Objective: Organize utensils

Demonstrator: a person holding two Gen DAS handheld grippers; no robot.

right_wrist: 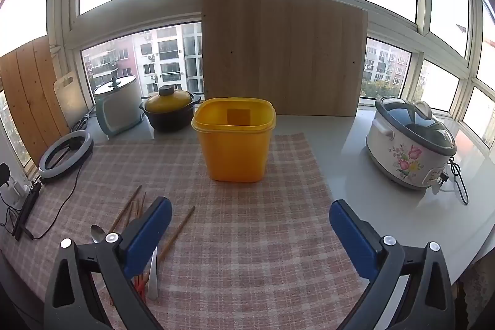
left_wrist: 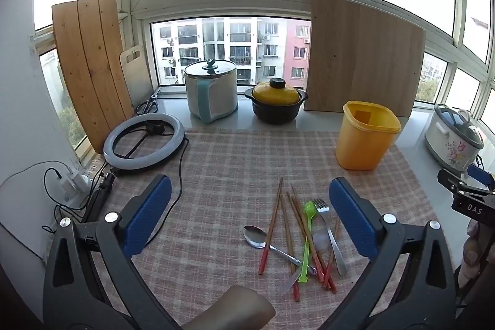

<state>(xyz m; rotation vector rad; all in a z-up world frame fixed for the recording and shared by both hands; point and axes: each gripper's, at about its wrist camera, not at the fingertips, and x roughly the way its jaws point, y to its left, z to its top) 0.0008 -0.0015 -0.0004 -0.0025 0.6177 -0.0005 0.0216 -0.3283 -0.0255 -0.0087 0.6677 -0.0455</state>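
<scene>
A pile of utensils lies on the checked cloth [left_wrist: 222, 169]: several red-tipped wooden chopsticks [left_wrist: 271, 225], a metal spoon [left_wrist: 255, 236], a green plastic spoon [left_wrist: 307, 234] and a metal fork [left_wrist: 328, 225]. An empty yellow tub [left_wrist: 366, 135] stands beyond them, upright. My left gripper [left_wrist: 250, 212] is open and empty, above the pile's near side. My right gripper [right_wrist: 250, 231] is open and empty, facing the yellow tub [right_wrist: 235, 141]; the chopsticks [right_wrist: 178, 232] and spoon [right_wrist: 97, 232] lie by its left finger, partly hidden.
Along the sill stand a lidded steel pot [left_wrist: 212, 88], a yellow-lidded black casserole [left_wrist: 276, 101], wooden boards [left_wrist: 362, 57] and a flowered rice cooker [right_wrist: 408, 141]. A ring light [left_wrist: 144, 141] with its cable lies at the left. The right gripper's tip [left_wrist: 467, 194] shows at the right edge.
</scene>
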